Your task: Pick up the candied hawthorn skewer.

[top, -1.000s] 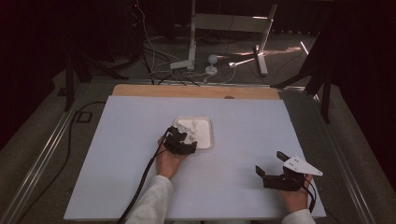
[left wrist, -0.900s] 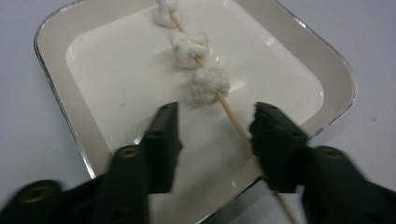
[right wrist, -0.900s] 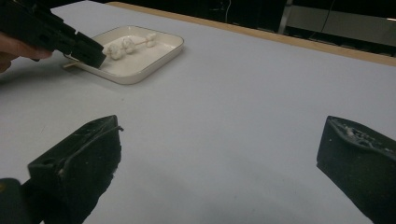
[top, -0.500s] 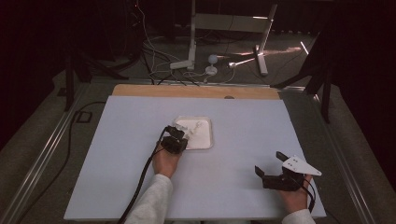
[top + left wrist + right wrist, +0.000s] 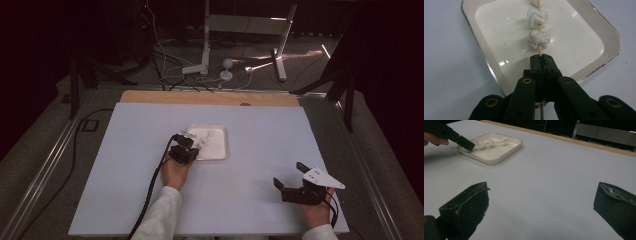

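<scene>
In the high view the left tongs (image 5: 186, 148) sit at the near left edge of a white tray (image 5: 216, 145) in the middle of the desk (image 5: 125, 165), but what they hold is too small to read there. The left gripper view settles it: the left tongs (image 5: 543, 65) are clenched on a thin wooden skewer (image 5: 539, 51), whose shaft runs forward over the tray (image 5: 489, 62) and is threaded with white lumps (image 5: 538, 39), three of them in sight, the farthest cut off by the frame's top. The stick's tail pokes out below the jaws. Whether the lumps touch the tray floor I cannot tell.

The right gripper view gives the side angle: the skewer (image 5: 495, 142) lies roughly level along the tray (image 5: 499, 156), held at one end by the left tongs (image 5: 467, 144).

The right tongs (image 5: 292, 179) hover released, jaws wide apart and holding nothing, near the desk's front right corner, well apart from the tray. In their own view, the right tongs (image 5: 541, 207) frame only bare desk (image 5: 554, 170).

Beyond the desk, a wooden strip (image 5: 210, 98) edges its far side, with cables (image 5: 170, 75) and a metal stand (image 5: 207, 35) on the floor behind.
</scene>
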`<state>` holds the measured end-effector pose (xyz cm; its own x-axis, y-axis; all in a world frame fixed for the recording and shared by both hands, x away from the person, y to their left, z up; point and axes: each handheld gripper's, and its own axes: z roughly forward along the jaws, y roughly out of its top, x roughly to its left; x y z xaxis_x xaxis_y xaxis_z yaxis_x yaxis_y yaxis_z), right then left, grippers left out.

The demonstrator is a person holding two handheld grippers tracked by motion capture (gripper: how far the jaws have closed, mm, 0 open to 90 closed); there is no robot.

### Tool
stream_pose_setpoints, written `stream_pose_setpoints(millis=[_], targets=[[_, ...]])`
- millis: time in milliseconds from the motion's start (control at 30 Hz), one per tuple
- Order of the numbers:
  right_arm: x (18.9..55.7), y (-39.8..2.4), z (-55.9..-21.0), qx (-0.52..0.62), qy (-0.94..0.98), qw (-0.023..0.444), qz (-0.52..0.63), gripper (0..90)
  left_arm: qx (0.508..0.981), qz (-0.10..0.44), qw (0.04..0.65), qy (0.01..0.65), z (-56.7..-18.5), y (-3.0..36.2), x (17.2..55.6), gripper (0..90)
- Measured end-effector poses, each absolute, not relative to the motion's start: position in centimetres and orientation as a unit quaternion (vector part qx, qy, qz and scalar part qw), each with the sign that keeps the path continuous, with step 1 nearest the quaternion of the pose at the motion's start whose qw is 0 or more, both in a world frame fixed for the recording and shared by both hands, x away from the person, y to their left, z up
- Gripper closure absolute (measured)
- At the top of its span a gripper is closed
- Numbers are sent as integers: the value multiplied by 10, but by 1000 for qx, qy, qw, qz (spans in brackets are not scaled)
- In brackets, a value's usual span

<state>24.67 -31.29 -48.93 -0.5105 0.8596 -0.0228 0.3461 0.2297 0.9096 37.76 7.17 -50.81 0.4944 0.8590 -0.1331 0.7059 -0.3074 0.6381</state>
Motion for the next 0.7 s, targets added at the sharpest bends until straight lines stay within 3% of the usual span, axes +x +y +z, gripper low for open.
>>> stream_pose_setpoints(millis=[700], targets=[[247,-312,-490,408,738,276,462,0,786,118,379,475,-489,93,359,896]])
